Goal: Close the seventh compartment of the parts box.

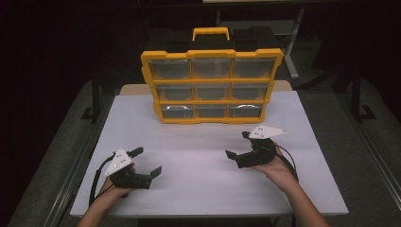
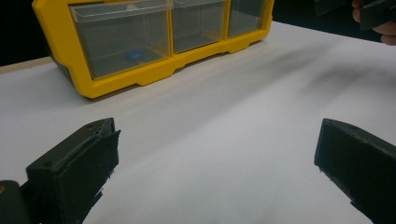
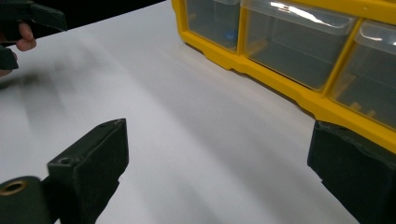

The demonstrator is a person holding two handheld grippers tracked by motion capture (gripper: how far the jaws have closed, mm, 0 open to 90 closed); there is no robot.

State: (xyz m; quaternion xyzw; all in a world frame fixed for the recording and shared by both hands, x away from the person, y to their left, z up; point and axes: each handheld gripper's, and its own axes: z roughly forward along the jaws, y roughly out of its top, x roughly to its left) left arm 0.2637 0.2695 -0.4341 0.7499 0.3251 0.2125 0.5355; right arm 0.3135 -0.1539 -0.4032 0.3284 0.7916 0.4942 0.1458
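Both black two-jaw grippers hover over the near half of the white rectangular bench top (image 1: pixel 198 189), each with its jaws spread wide and nothing between them: the left gripper (image 1: pixel 146 162) sits toward the near left corner, held by the person's left hand (image 1: pixel 116 187), and the right gripper (image 1: pixel 239 144) toward the near right side, held by the right hand (image 1: pixel 276 165). Each carries a grey three-cornered plate on top, two plates in all. Largest of what the bench carries is the single yellow plastic organiser case with a yellow carry handle (image 1: pixel 211 85), standing upright at the middle of the far edge, well apart from both grippers. Its face holds nine clear plastic drawers, counted as three rows of three. In the left gripper view the case (image 2: pixel 140 79) rises at upper left, and one small blue item (image 2: pixel 134 54) lies inside the nearest bottom drawer; what it is cannot be told. In the right gripper view the case (image 3: pixel 299 93) runs along the upper right, with a blue speck (image 3: pixel 229 33) in a far drawer and small yellowish pieces (image 3: pixel 369 112) in the drawer at right.
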